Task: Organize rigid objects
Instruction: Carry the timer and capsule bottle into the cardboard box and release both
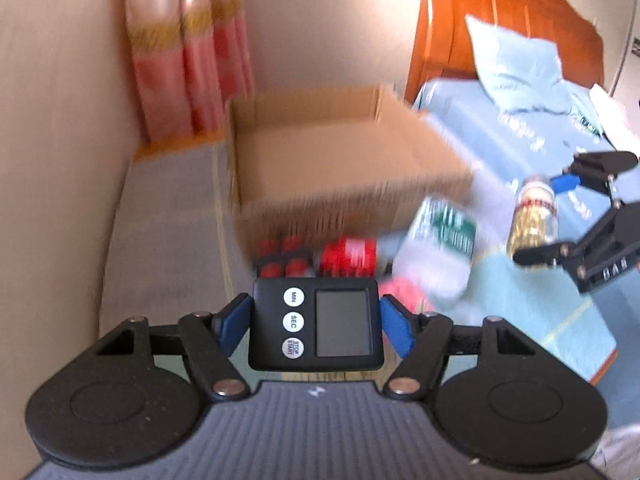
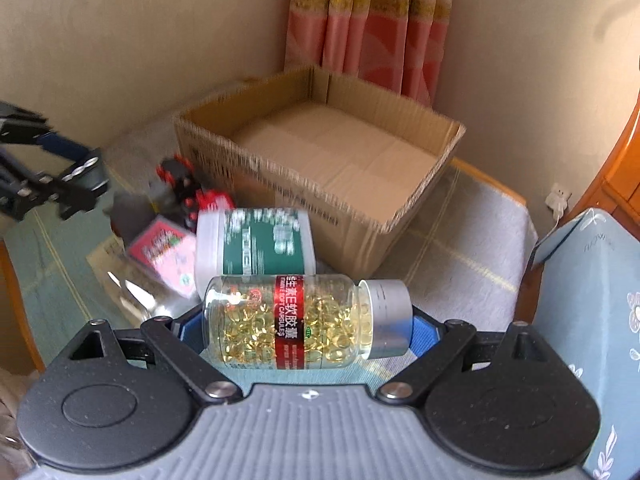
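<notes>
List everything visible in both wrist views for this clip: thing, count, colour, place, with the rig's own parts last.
cardboard box: 1, brown, open, looks empty, on the bed by the wall
timer: 1, black with grey screen, between the left claw's pads
capsule bottle: 1, clear with yellow capsules, red label, silver cap, lying sideways in the right claw
white jar: 1, white with green label, on its side before the box
pink packet: 1, pink, left of the jar
red-and-black items: blurred, count unclear, before the box
pillow: 1, light blue, against the headboard
headboard: 1, orange-brown wood
curtain: 1, pink with gold band
left claw: black, blue pads
right claw: black, blue pads
</notes>
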`<state>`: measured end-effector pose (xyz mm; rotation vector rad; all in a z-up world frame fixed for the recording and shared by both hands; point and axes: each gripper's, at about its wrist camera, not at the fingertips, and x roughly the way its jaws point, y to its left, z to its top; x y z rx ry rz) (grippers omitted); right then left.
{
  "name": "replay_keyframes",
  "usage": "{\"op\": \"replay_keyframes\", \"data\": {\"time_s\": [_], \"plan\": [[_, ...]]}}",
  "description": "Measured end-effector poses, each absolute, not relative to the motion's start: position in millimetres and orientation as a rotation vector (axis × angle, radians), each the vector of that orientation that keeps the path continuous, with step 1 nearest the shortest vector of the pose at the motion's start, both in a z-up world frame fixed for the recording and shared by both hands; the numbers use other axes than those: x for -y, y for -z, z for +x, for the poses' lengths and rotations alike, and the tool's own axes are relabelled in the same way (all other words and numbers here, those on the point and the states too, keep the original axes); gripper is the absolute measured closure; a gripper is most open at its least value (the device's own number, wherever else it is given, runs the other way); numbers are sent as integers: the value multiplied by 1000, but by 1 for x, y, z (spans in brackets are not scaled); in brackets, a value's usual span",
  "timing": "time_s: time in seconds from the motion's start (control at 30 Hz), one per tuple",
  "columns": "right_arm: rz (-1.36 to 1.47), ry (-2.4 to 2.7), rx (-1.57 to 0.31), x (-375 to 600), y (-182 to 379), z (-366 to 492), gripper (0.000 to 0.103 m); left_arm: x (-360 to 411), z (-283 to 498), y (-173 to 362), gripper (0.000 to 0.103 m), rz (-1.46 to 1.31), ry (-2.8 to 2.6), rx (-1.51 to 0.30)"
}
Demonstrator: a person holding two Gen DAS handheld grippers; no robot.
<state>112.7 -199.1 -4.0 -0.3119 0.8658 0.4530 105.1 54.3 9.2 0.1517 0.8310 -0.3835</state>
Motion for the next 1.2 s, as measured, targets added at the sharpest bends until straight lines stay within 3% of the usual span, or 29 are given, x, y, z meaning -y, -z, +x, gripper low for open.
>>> {"op": "replay_keyframes", "data": {"time_s": [0.27,0.6,0.67,1.2], "plan": [[-319,-439,-774,197,-36,142,7,-14,180,-46,34,198,446,-737],[-278,-435,-742,193,-57,177,7,11,290,-22,33,186,344,-821],[-279,-429,-747,192,-56,181,7,11,302,-16,4,195,303,-798],[-265,-397,-794,180,-46,207,7,-10,217,-24,1,281,288,-705]]}}
